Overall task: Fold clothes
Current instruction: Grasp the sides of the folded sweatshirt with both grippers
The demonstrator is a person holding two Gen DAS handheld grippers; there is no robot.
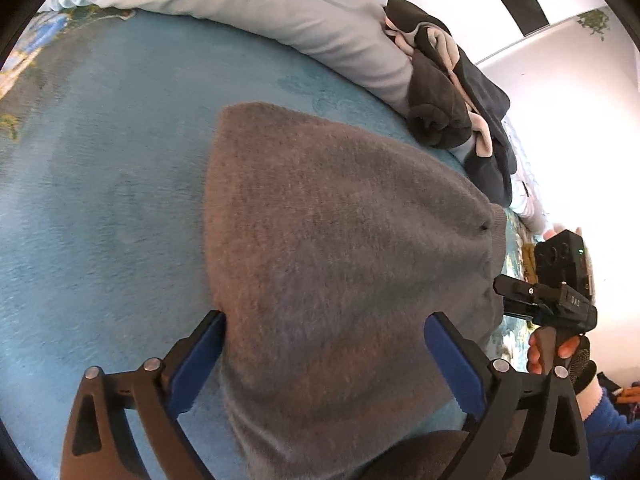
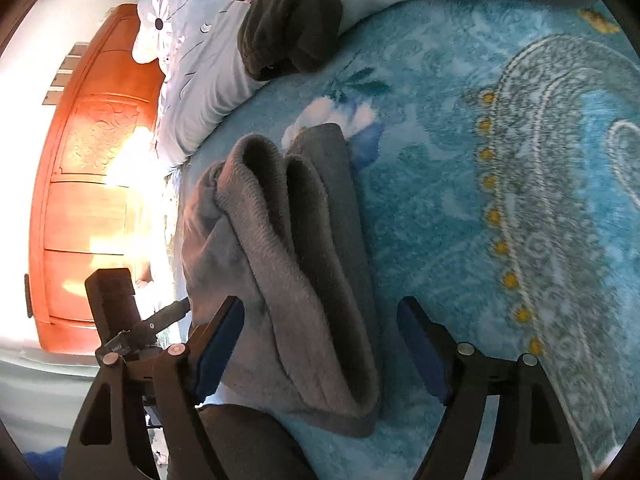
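In the left wrist view, the turquoise patterned blanket (image 1: 100, 200) fills the left of the frame. At bottom centre the left claw (image 1: 325, 354) stands wide open, its blue pads on either side of a folded grey sweater (image 1: 328, 240) that lies flat on the blanket in mid-frame. At upper right a pale pillow (image 1: 280, 12) carries a heap of dark clothes (image 1: 448, 92). At the right edge a hand holds the right claw's handle (image 1: 560, 312).

In the right wrist view, an orange wooden headboard (image 2: 92, 184) fills the left. The grey sweater (image 2: 292, 264) sits at centre, its stacked folded layers facing the camera. The right claw (image 2: 320, 344) is open, its pads flanking the fold without pinching it. Blanket fills the right.
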